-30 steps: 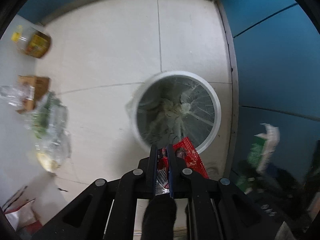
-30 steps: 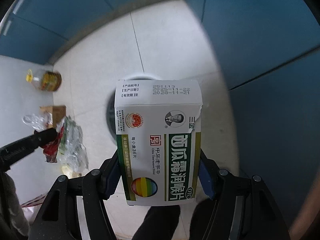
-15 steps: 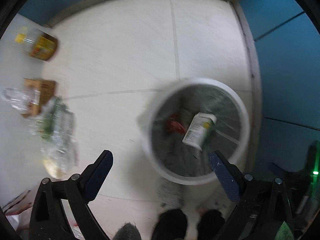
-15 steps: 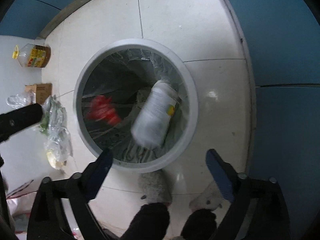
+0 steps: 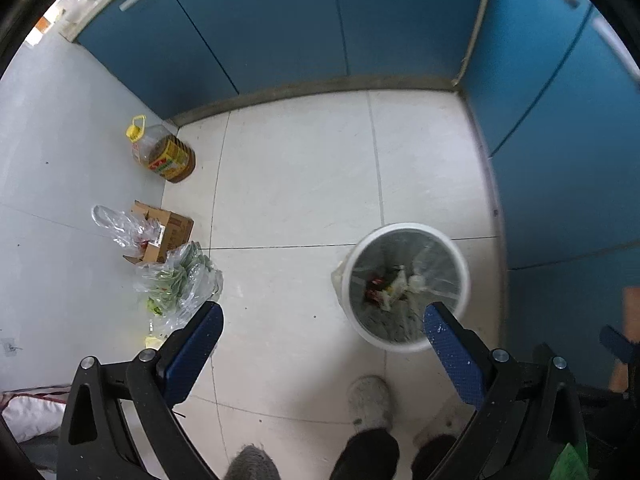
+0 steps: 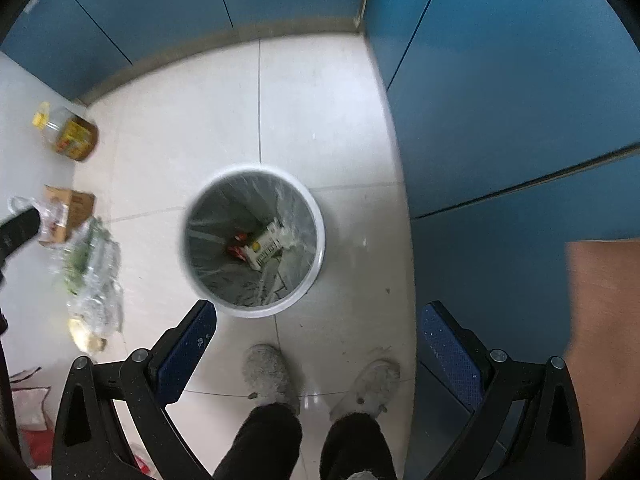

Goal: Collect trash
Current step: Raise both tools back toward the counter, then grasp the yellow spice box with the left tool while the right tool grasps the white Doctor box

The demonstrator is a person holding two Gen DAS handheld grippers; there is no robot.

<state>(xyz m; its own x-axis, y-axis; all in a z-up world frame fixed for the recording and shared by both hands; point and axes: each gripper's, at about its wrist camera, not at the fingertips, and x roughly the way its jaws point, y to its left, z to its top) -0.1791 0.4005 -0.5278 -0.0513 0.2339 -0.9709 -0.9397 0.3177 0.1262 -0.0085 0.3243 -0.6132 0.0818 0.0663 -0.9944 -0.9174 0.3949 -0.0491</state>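
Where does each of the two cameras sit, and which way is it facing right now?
Left wrist: on the left gripper, looking steeply down at the floor; open fingers and slippers show.
Right wrist: on the right gripper, looking straight down over the bin; open fingers, legs and slippers show.
Shared: bin, oil bottle, cardboard box.

Pale tiled floor (image 5: 296,184) — blue cabinets (image 5: 280,20) around
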